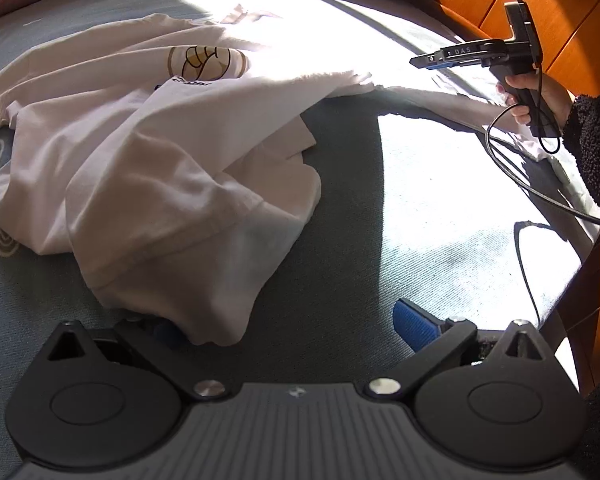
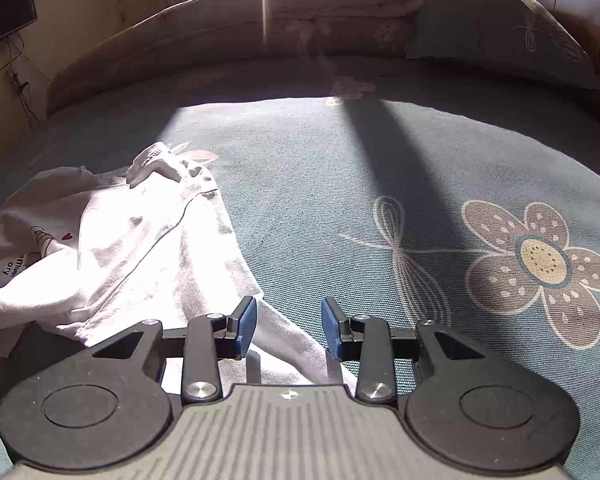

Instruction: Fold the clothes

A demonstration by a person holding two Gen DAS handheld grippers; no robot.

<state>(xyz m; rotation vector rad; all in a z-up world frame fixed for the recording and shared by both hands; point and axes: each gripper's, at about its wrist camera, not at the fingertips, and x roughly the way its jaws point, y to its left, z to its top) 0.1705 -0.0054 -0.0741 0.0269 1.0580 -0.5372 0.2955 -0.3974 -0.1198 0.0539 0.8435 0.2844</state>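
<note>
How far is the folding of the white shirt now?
Nothing looks folded yet: the white shirt lies crumpled on the blue bedspread. In hand: the left gripper is open at the shirt's near edge, and the right gripper is open above another edge. Spreading and every fold remain.

The T-shirt (image 1: 148, 168) is soft, matt white cotton-like cloth. The bedspread (image 2: 320, 200) is coarse woven fabric. The headboard (image 1: 540, 4) is glossy varnished wood. The gripper pads (image 2: 246, 322) are matt blue.
</note>
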